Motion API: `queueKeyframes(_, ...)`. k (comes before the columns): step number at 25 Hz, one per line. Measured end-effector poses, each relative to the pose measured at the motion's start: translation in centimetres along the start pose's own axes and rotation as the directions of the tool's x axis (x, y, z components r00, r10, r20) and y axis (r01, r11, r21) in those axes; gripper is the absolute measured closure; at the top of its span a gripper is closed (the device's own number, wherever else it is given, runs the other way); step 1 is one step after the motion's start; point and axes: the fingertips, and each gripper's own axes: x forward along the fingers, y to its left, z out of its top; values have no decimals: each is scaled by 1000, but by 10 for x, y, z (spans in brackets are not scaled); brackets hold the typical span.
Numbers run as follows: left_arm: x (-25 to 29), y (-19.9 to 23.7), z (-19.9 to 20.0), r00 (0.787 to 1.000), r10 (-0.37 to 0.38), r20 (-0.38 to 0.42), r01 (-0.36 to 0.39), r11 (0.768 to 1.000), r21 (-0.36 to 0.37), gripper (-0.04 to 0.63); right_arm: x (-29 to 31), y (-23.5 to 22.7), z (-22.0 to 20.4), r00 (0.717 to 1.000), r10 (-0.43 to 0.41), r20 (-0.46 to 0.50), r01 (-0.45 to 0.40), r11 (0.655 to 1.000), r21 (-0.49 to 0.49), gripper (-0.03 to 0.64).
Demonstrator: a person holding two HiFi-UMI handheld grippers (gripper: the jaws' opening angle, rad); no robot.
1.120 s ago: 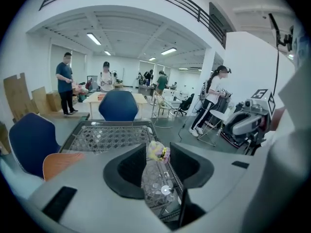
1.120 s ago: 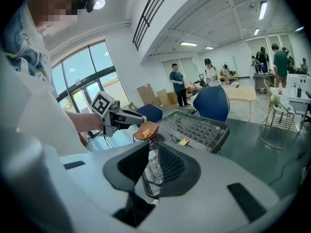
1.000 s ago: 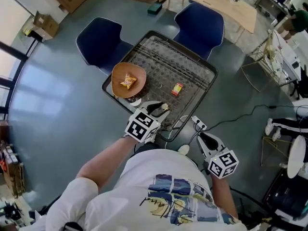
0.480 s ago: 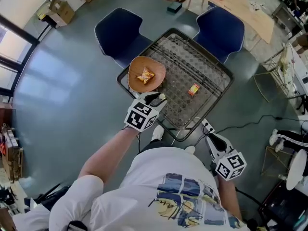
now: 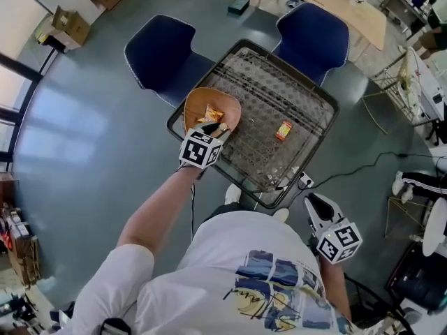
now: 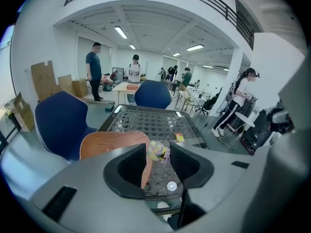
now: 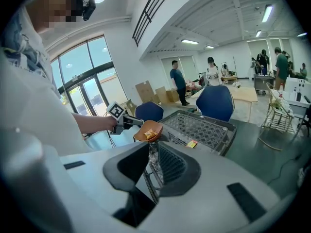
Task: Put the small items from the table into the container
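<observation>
A wooden bowl (image 5: 209,105) stands on the near left corner of the mesh table (image 5: 269,82), with an orange snack (image 5: 213,115) lying in it. My left gripper (image 5: 221,126) hangs at the bowl's near rim, shut on a small yellow wrapped item (image 6: 158,151). In the left gripper view that item sits between the jaws, beside the bowl (image 6: 114,142). A red and yellow packet (image 5: 283,129) lies on the mesh to the right. My right gripper (image 5: 312,199) hovers off the table's near corner, its jaws nearly together and nothing held.
Two blue chairs (image 5: 157,51) (image 5: 314,30) stand at the table's far sides. A white power strip (image 5: 305,181) and its cable lie on the floor by the near corner. Several people stand far off in the room.
My left gripper has carried the wrapped item from the table's near edge up to the bowl's rim. The right gripper has stayed low beside the table's near corner.
</observation>
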Motion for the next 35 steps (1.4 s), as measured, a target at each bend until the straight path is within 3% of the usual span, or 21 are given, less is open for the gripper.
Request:
queueKeyframes(11,87,63,-41,985,-22,-171,25,999,19,433,5,15,-11,988,-152,-16,153,984,95,552)
queueKeyframes(18,129,86,-56,965,32,-260,-1,993,118,433,1,14,-20,977,-208,-36,211,969,129,552)
queueKeyframes(31,152,88,-74,935,71,-347,-4,982,190,431,-5,19,-31,974,-224,-44,227,966,124,552)
queueKeyframes(35,150,89,-65,948,91,-305,-22,975,222,431,-9,21,-32,973,-225,-55,229,967,106,552)
